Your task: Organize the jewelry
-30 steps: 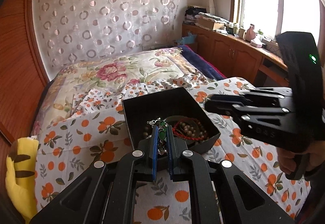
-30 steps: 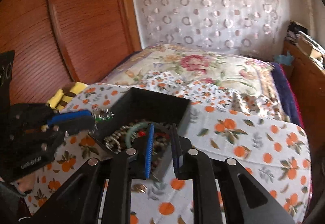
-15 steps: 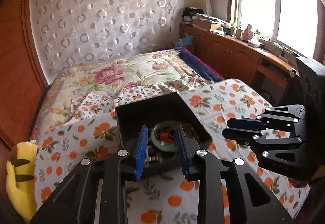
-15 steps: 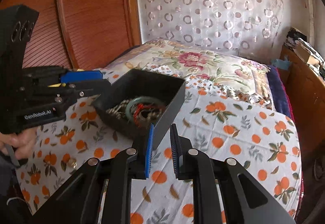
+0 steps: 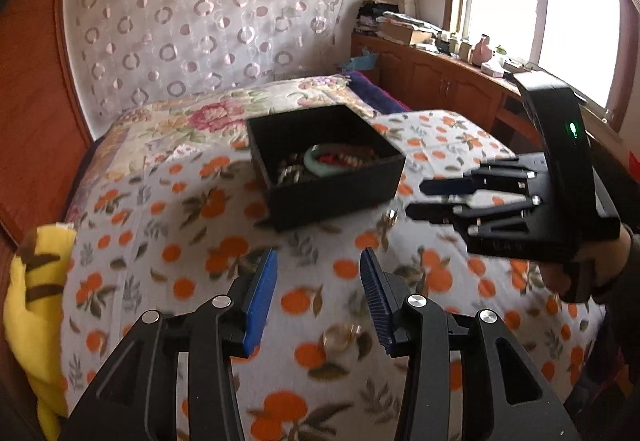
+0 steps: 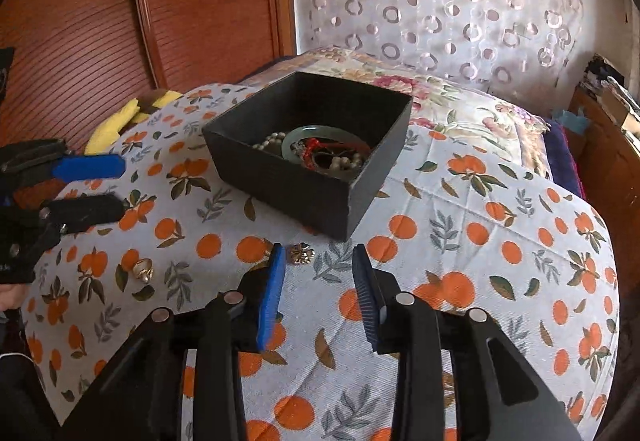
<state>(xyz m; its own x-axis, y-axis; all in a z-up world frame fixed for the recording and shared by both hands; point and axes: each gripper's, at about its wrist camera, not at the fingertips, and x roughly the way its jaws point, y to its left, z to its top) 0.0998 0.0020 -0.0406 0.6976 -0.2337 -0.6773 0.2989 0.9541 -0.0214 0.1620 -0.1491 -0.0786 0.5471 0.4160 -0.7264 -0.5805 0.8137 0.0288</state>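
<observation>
A black open box [image 5: 336, 193] [image 6: 280, 185] sits on the orange-print cloth and holds a green bangle [image 5: 320, 161] [image 6: 316, 133], beads and a red string. My left gripper [image 5: 318, 261] is open and empty, pulled back from the box, above a gold ring [image 5: 340, 335] on the cloth. My right gripper [image 6: 319, 255] is open and empty, just short of a flower-shaped gold piece [image 6: 301, 253]. A gold ring [image 6: 142, 268] lies to its left. The right gripper shows in the left wrist view [image 5: 416, 197], the left gripper in the right wrist view [image 6: 120, 185].
The cloth [image 6: 460, 249] covers a rounded surface at the foot of a bed with a floral quilt [image 5: 200, 117]. A yellow plush toy [image 5: 36, 289] lies at the left edge. A wooden panel [image 6: 120, 1] stands behind; a cabinet [image 5: 440, 81] under the window.
My left gripper opened, let a green-stone necklace drop in the box, and pulled back. My right gripper also drew back from the box and opened wider.
</observation>
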